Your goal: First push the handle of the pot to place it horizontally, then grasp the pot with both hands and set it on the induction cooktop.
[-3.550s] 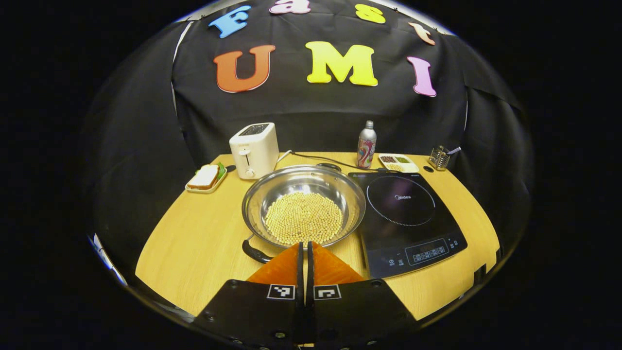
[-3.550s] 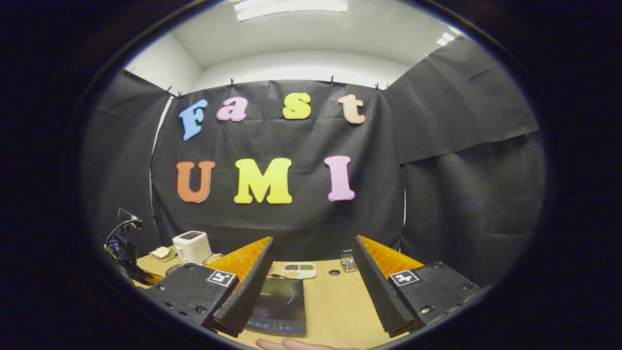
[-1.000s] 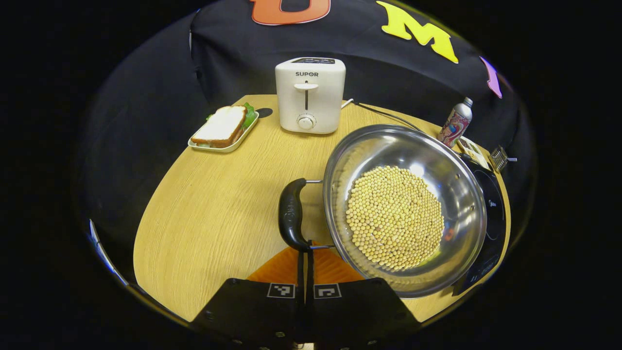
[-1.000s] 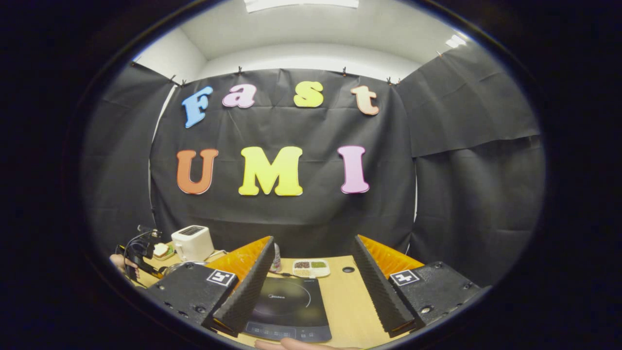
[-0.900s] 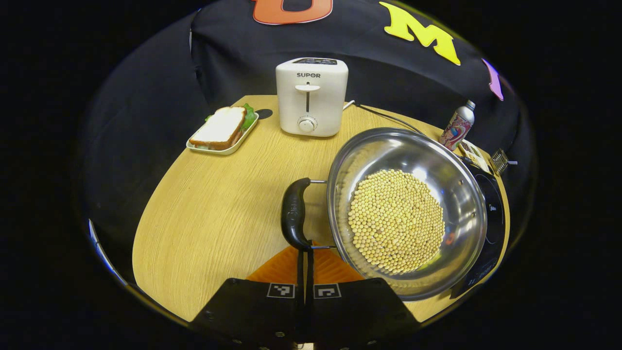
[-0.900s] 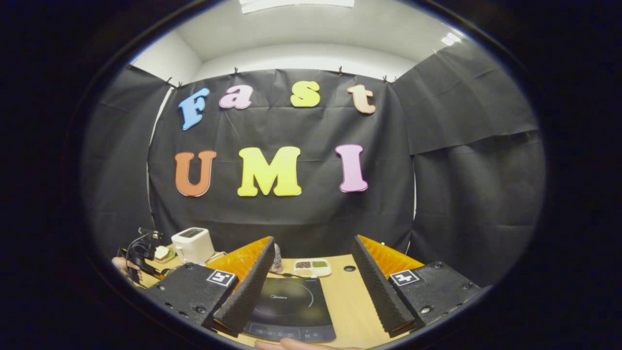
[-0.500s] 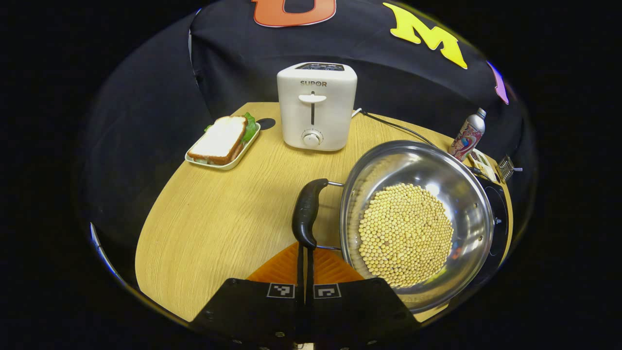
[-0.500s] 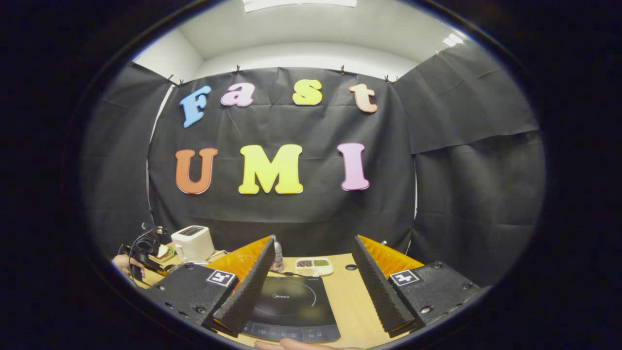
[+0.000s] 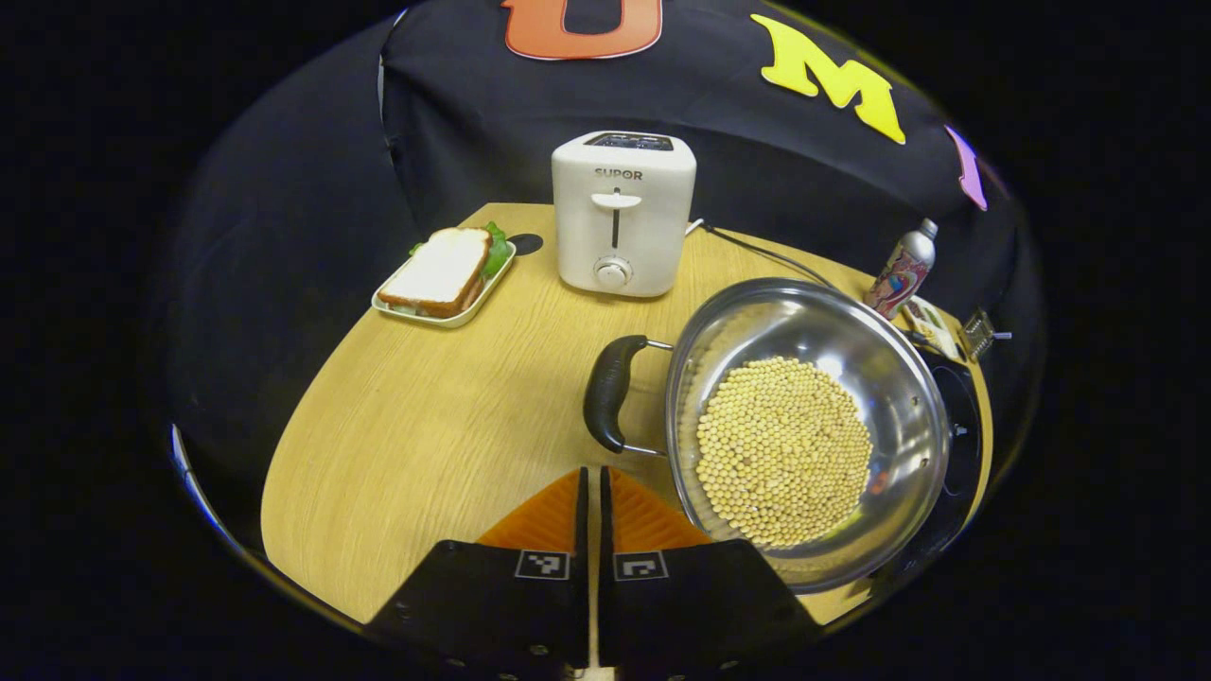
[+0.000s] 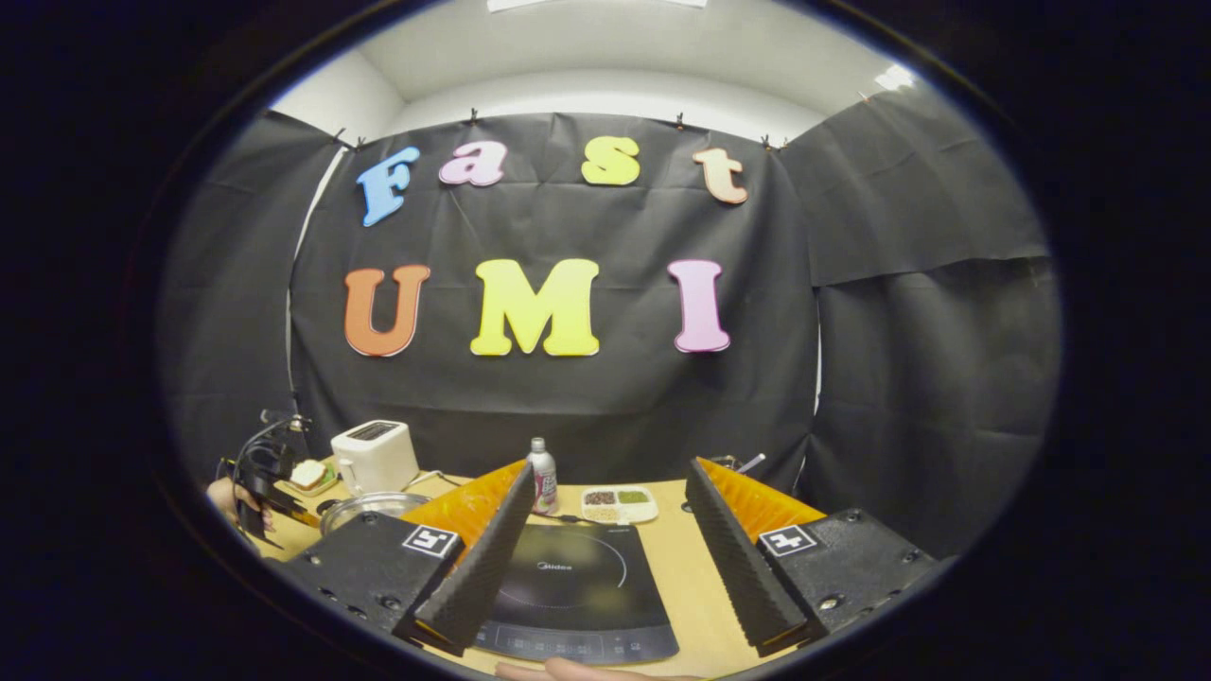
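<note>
A steel pot (image 9: 908, 397) holding soybeans (image 9: 783, 450) sits on the wooden table (image 9: 426, 445); its black side handle (image 9: 605, 392) points left in the left gripper view. My left gripper (image 9: 591, 470) is shut with nothing in it, its tips just short of the handle's near end. The black induction cooktop (image 9: 954, 430) lies right behind the pot. In the right gripper view my right gripper (image 10: 610, 473) is open above the cooktop (image 10: 577, 586). The pot's rim (image 10: 374, 504) peeks out at left, and beyond it are the left gripper (image 10: 255, 487) and the hand holding it.
A white toaster (image 9: 623, 213) with its cord stands behind the pot. A tray with a sandwich (image 9: 443, 274) lies at far left. A bottle (image 9: 902, 270), a dish of seasonings (image 10: 620, 504) and a small wire holder (image 9: 977, 331) line the back edge.
The pot has turned under the left gripper's push, swinging its handle away; the fingertips no longer touch it. The right gripper has tipped down, so more of the cooktop shows.
</note>
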### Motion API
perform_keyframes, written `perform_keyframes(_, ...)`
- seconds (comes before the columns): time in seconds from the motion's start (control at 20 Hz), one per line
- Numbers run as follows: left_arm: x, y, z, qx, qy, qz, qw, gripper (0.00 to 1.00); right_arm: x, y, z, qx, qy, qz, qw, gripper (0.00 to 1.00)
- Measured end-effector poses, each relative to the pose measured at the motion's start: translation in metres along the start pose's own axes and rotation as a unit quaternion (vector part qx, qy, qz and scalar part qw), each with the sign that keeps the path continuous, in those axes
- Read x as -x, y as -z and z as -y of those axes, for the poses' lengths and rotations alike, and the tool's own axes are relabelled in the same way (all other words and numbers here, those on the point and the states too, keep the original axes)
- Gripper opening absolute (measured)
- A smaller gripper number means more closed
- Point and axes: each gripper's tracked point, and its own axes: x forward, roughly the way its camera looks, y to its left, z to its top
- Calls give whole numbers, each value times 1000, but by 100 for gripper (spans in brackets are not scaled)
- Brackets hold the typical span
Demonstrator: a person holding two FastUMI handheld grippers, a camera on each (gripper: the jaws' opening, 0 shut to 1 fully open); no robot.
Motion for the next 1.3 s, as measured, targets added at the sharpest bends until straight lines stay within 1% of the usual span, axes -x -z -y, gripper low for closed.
perform_keyframes(0.05, 6, -5, -2, -3, -3, 11, 1000, 17, -4, 6, -7, 0, -5, -6, 1000, 99)
perform_keyframes(0.1, 13, -5, -8, -3, -14, 22, 1000, 41, -10, 12, -12, 3, -7, -13, 1000, 99)
perform_keyframes(0.15, 21, -9, -8, -8, -13, 34, 999, 62, -16, 18, -15, 8, -8, -19, 1000, 99)
perform_keyframes(0.2, 28, -12, -7, -7, -15, 43, 999, 60, -21, 24, -20, 13, -9, -26, 1000, 100)
perform_keyframes(0.25, 36, -13, -5, -2, -10, 46, 999, 100, -27, 33, -25, 17, -12, -35, 999, 99)
perform_keyframes(0.35, 53, -22, 1, 1, -4, 69, 998, 96, -39, 50, -37, 23, -20, -57, 998, 99)
perform_keyframes(0.4, 61, -25, 4, -5, 1, 75, 997, 96, -45, 57, -42, 26, -24, -69, 997, 100)
perform_keyframes(0.55, 79, -32, 24, -24, 26, 94, 995, 96, -64, 79, -60, 25, -43, -107, 993, 99)
perform_keyframes(0.7, 85, -41, 40, -36, 44, 111, 992, 96, -84, 99, -71, 34, -51, -141, 988, 99)
perform_keyframes(0.8, 77, -47, 45, -45, 48, 121, 991, 96, -97, 115, -82, 33, -57, -166, 984, 100)
perform_keyframes(1.0, 53, -52, 42, -48, 48, 120, 990, 96, -118, 152, -108, 25, -69, -213, 974, 100)
perform_keyframes(1.15, 27, -49, 40, -47, 56, 103, 992, 96, -133, 179, -125, 8, -69, -246, 967, 99)
perform_keyframes(1.25, 8, -50, 37, -48, 58, 97, 992, 96, -138, 192, -142, 1, -78, -258, 963, 99)
perform_keyframes(1.3, 0, -50, 35, -50, 59, 94, 993, 95, -143, 196, -147, 5, -78, -256, 963, 99)
